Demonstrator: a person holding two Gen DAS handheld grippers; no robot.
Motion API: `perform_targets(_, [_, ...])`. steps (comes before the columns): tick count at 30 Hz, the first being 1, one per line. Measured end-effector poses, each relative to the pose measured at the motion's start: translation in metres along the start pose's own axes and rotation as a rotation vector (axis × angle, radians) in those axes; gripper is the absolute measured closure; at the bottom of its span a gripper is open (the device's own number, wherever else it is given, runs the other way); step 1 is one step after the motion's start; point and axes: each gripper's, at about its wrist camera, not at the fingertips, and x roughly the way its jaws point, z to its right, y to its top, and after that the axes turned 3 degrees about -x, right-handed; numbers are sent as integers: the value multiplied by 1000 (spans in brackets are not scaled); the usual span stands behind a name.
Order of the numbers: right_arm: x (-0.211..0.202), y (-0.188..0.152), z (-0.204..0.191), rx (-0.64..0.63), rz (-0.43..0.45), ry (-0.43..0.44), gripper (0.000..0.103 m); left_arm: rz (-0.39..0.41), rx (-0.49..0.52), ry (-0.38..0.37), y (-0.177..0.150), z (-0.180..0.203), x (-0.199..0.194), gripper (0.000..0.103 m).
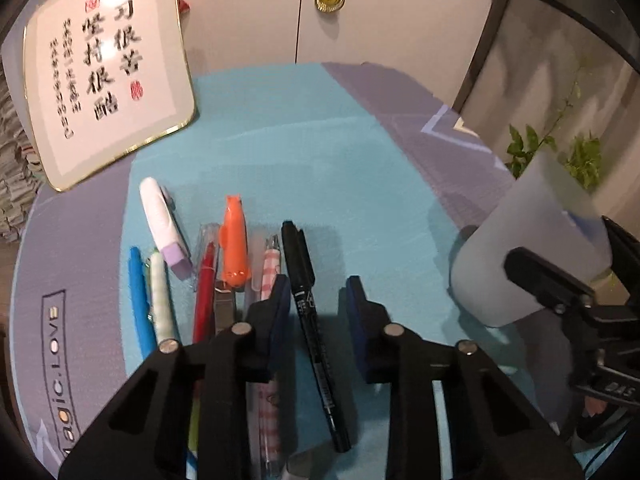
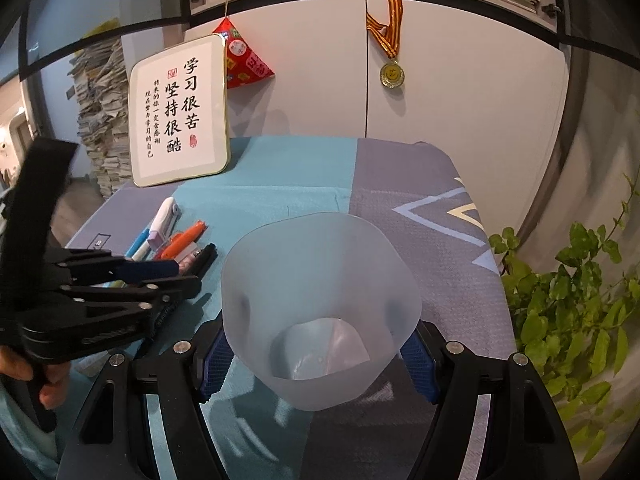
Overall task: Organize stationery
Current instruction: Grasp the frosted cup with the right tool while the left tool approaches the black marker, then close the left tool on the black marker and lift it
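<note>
Fingers (image 2: pixel 420 360) of the right gripper (image 2: pixel 318 360) are clamped on the frosted cup (image 2: pixel 320 300). Left gripper (image 1: pixel 318 308) is spread wide, straddling the black marker (image 1: pixel 308 304) on the bench (image 1: pixel 320 152).

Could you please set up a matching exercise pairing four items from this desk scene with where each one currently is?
Items:
1. black marker
2. translucent cup
3. gold medal
4. framed calligraphy

Places:
A. hanging on the cabinet door
B. lying between the open left gripper's fingers
C. leaning at the back left of the table
D. clamped in the right gripper

Pairs: 1-B, 2-D, 3-A, 4-C
</note>
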Motion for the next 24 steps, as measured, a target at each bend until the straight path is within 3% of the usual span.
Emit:
perform_targets(12, [-1,-1,0,-3,8,5,29,-1,12,51,17,9,21,83])
perform_targets(14, [-1,-1,-1,-4,7,4,29,-4,14,60,20,10,23,90])
perform_targets(18, [-1,0,-1,-8,5,1,29,-11,11,57,24,11,21,91])
perform_targets(24, [-2,0,-2,0,-4,9,29,125,31,10,26,22,-34,91])
